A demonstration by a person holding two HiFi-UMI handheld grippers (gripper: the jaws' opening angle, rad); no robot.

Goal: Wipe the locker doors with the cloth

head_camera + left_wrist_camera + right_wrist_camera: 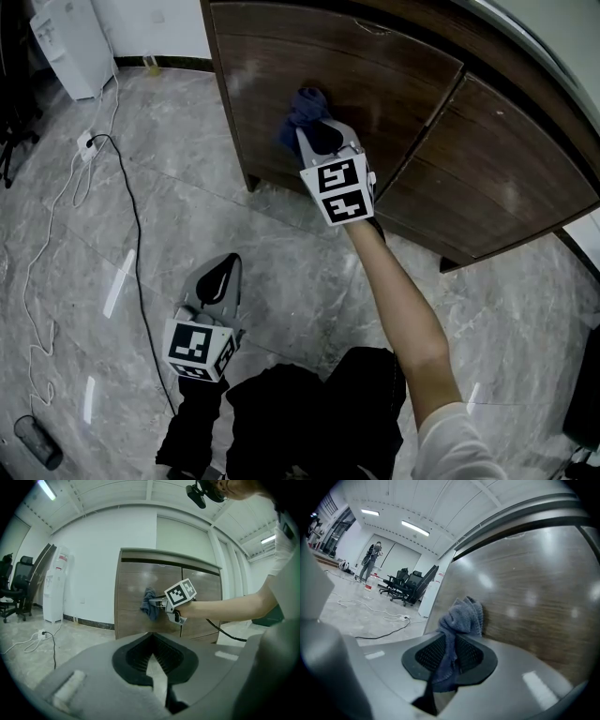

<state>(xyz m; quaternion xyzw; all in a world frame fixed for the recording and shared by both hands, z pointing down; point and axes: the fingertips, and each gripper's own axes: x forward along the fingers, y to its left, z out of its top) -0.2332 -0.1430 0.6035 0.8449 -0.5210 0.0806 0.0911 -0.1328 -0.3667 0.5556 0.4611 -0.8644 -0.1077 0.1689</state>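
The locker is a low dark wood cabinet with a left door (384, 80) and a right door (497, 178). My right gripper (319, 139) is shut on a blue-grey cloth (302, 108) and holds it against the left door. In the right gripper view the cloth (464, 615) bunches against the door (534, 588) and trails back between the pads of the right gripper (451, 645). My left gripper (223, 272) hangs low over the floor, shut and empty, well short of the locker. From the left gripper (151, 644) I see the cloth (150, 605) on the door (131, 592).
A white water dispenser (67, 39) stands at the far left wall. A power strip (86, 142) with white and black cables (137, 234) lies on the marble floor. A dark bottle (37, 441) lies near my feet. Office chairs (405, 584) and a distant person (370, 560) are off to the left.
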